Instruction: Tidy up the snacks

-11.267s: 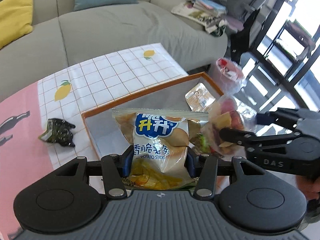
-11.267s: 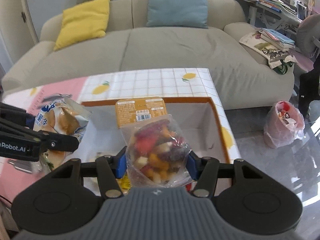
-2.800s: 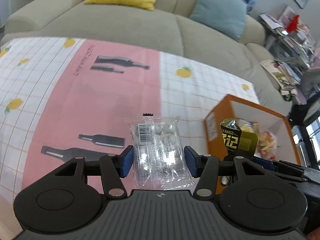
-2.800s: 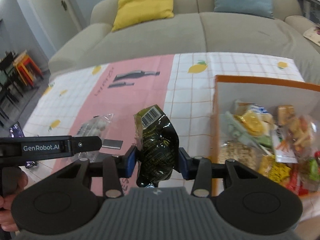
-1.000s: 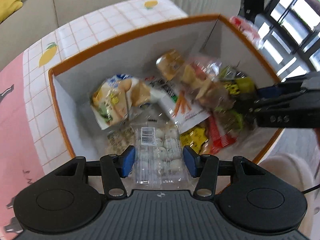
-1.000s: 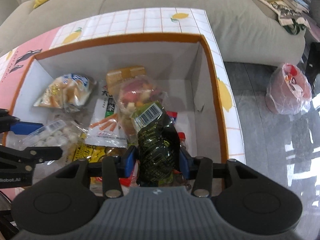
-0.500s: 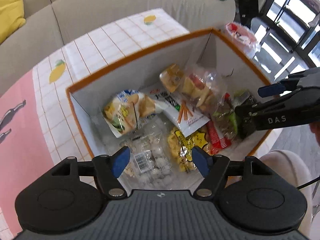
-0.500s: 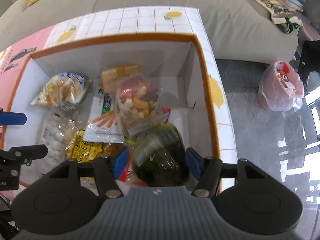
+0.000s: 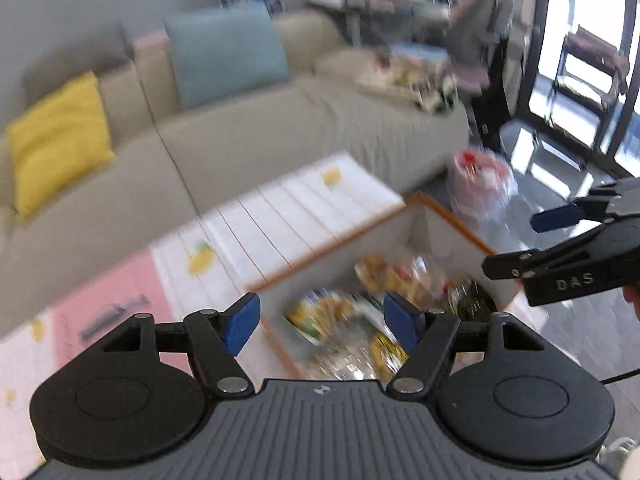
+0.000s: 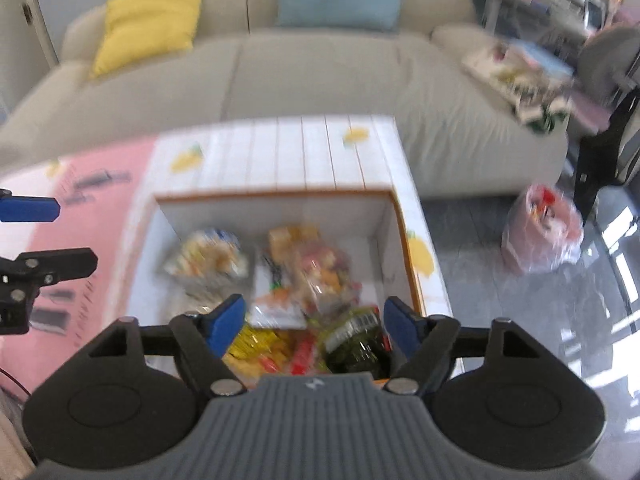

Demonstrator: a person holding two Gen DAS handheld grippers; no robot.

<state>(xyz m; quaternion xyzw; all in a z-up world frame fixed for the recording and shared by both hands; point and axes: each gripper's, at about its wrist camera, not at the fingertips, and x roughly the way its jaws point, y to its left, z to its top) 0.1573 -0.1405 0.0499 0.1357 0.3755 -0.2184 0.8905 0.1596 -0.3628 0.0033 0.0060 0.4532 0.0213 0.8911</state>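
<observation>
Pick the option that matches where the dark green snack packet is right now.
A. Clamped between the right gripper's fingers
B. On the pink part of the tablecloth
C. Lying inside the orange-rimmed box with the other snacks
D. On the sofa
C: the dark green snack packet lies in the orange-rimmed box among the other snacks, and the right gripper above it is open and empty.
</observation>
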